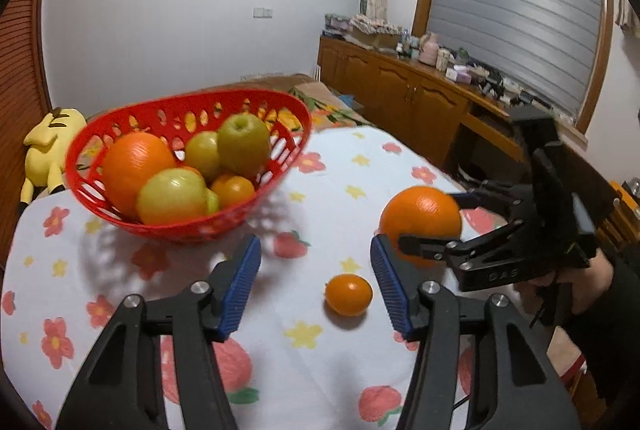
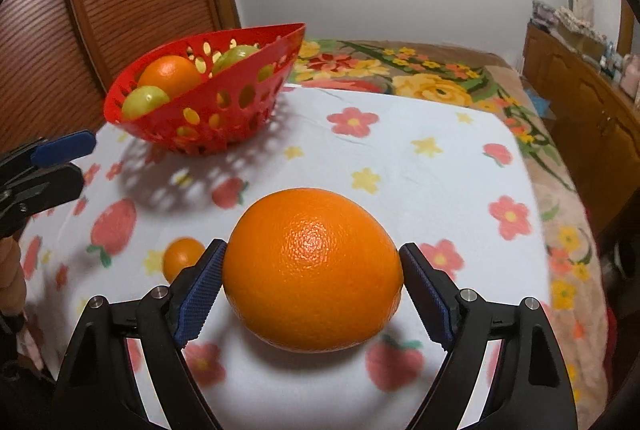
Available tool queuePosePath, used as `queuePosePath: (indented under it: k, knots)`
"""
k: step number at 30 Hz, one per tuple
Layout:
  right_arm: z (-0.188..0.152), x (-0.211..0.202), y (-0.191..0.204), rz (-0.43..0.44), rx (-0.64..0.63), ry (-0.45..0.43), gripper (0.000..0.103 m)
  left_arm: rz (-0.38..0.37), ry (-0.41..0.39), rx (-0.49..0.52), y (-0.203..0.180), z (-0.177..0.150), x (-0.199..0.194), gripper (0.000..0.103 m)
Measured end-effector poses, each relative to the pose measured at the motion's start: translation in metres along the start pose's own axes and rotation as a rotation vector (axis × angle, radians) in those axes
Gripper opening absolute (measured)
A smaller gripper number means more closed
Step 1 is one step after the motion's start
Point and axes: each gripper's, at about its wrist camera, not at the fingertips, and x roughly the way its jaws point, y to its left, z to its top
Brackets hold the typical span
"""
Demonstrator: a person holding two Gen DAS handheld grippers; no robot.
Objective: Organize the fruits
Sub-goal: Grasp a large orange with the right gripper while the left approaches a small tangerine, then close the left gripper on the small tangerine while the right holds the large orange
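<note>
1. Red basket [image 1: 188, 165] stands on the worktop [image 1: 344, 157] at left, tilted, holding apples and oranges.
2. Left tongs [image 1: 316, 282] are released, empty; the small orange [image 1: 348, 294] lies between the blue pads, untouched.
3. Right tongs [image 2: 312, 270] clasp the large orange [image 2: 312, 270], its long axis crosswise between the pads.

A home bedroom: ahead of the left gripper, past the flowered tablecloth [image 1: 340, 157], lies a bed with a floral blanket [image 2: 420, 77]. Off to its right runs a cluttered wooden sideboard [image 1: 408, 97] under a shuttered window [image 1: 516, 1] (shutter fully down); to its left sits a yellow plush toy [image 1: 44, 145].
</note>
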Motion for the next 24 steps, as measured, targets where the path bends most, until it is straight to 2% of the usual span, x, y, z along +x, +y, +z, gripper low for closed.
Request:
queuePosePath:
  k: [12,24]
  knots:
    - [-0.018,-0.013,-0.007,-0.017,0.007,-0.044,0.088,-0.015,0.128,0.036,-0.015,-0.021,0.04,0.054]
    - [-0.026,-0.013,-0.007,-0.017,0.023,-0.106,0.089,-0.033,0.166,0.045,-0.02,-0.031,0.054,0.054]
